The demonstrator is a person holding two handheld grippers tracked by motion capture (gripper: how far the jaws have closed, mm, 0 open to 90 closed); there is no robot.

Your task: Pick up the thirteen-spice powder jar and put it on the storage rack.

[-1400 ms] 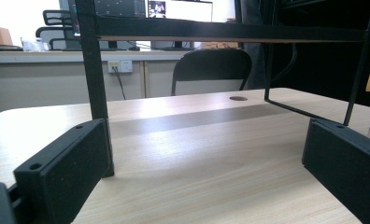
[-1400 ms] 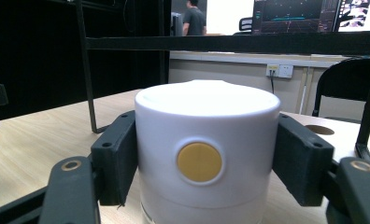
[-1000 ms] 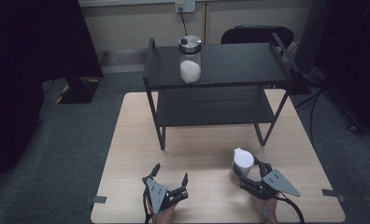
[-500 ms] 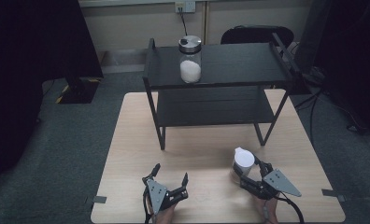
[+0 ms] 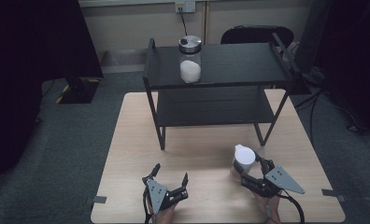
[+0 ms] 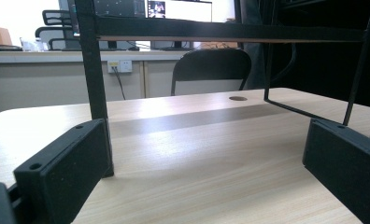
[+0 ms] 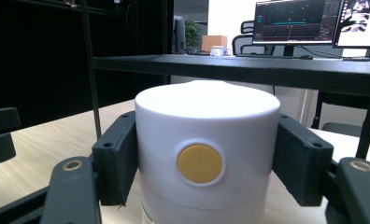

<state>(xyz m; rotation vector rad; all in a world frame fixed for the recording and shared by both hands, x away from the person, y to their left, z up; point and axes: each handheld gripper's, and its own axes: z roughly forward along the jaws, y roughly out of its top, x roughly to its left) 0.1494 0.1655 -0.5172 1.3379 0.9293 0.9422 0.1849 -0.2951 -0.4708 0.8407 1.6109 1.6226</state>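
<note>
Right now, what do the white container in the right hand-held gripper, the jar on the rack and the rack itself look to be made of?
White container: apparently matte plastic, smooth and opaque, with a yellow round button. Jar: clear glass or plastic, since white powder shows through; its lid looks like brushed metal. Rack: probably black-painted metal, judging by its thin legs and flat shelves. Table: pale wood-grain surface, likely laminate.

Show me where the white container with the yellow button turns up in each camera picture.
High view: white container, lower right on the table, gripped by the right gripper.
Left gripper view: a pale sliver at the right edge may be it; cannot tell.
Right gripper view: centre, between the black jaws.
Shared landmark: black shelf rack.
</note>
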